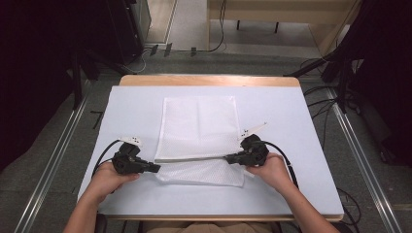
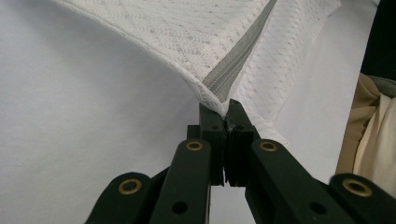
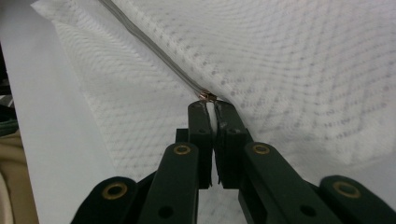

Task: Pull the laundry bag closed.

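Both your tongs were clamped on the white mesh bag [image 1: 199, 128] at mid-table, left gripper [image 2: 224, 114] at the zipper's [image 2: 233, 60] end, right gripper [image 3: 211, 109] by its slider [image 3: 208, 96]; light, limp and likely snag-prone, it looked best held at that stiffer seam.
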Available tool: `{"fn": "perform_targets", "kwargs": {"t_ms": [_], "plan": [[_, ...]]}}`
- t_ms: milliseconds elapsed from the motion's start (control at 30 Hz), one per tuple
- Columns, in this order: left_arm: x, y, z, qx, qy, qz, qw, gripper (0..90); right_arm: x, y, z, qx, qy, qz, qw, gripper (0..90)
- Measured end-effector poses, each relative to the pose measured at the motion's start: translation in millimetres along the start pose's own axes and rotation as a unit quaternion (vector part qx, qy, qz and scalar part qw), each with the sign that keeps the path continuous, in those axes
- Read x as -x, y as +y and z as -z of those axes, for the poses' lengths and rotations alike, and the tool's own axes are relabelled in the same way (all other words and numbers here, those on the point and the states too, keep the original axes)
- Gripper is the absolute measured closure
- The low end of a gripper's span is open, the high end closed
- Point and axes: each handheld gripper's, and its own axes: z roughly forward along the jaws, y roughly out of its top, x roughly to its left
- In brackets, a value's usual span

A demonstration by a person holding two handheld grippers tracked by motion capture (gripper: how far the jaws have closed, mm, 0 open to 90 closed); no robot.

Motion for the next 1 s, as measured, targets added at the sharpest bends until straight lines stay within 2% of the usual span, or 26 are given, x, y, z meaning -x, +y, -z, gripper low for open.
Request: {"fn": "perform_targets", "kwargs": {"t_ms": [333,700,1000], "plan": [[0.3,-0.7,-0.1,0.001,0.001,-0.003,1.0000,89.5,4.8,-7.5,12.0,0.006,-0.005,-0.002,1.0000,88.1],[0.2,-1.6,0.8,-0.001,-0.003,-0.003,1.0000,89.6,11.4,-18.6,26.1,0.004,-0.011,-0.015,0.9998,88.1],[0.3,-1.2,0.1,-0.003,-0.011,-0.003,0.9999,89.6,11.5,-19.3,26.3,0.001,-0.011,-0.019,0.9998,88.1]]}}
